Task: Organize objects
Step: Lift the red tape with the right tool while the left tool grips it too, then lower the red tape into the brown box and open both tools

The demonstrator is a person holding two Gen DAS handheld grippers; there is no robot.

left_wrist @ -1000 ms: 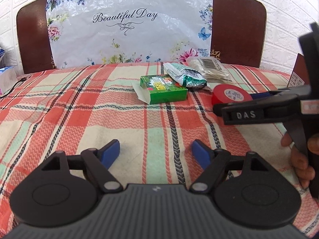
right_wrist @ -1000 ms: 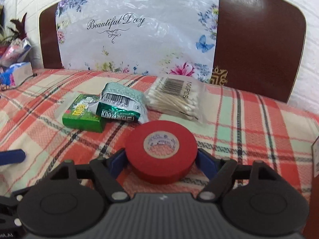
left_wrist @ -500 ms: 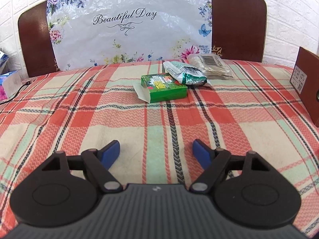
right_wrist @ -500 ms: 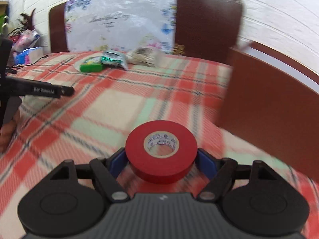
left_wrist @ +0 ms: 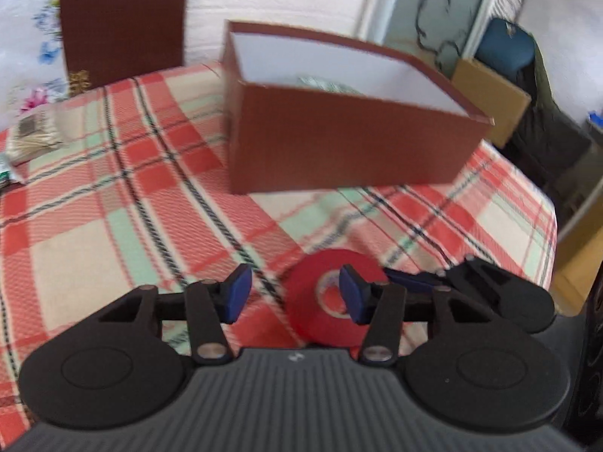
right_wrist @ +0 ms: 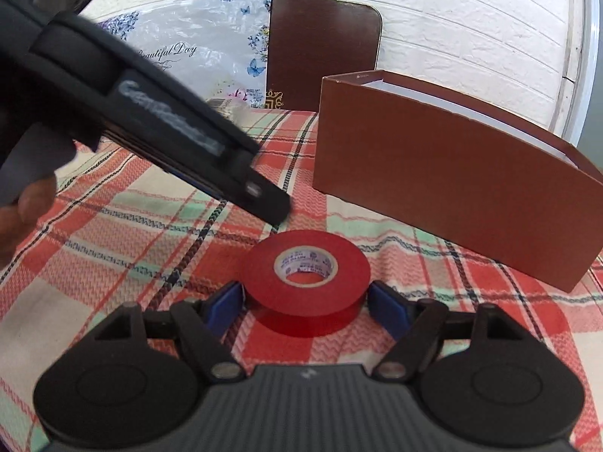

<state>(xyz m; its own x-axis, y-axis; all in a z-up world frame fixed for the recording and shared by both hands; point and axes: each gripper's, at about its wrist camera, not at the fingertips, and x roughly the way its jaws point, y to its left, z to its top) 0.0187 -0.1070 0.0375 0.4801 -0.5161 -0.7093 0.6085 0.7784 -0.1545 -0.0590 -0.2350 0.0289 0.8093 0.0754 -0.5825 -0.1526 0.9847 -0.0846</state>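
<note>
A red tape roll (right_wrist: 306,281) lies flat on the plaid cloth between the blue pads of my right gripper (right_wrist: 306,306). The jaws have a small gap to the roll on each side, so the gripper is open. In the left wrist view the roll (left_wrist: 324,301) shows partly behind my left gripper's right pad (left_wrist: 352,299). My left gripper (left_wrist: 296,295) is open and empty, hovering close above and left of the roll. A brown box (left_wrist: 339,139) with a white inside stands open just beyond; something greenish lies in it. The box also shows in the right wrist view (right_wrist: 448,184).
A bag of cotton swabs (left_wrist: 32,137) lies at the far left of the cloth. A floral bag (right_wrist: 196,56) leans on a brown chair back (right_wrist: 320,49). The table's right edge (left_wrist: 546,203) drops off toward a cardboard carton (left_wrist: 490,98).
The right gripper carried the roll to the table in front of the brown box and opened off it. The left gripper swung right, toward the roll and the box.
</note>
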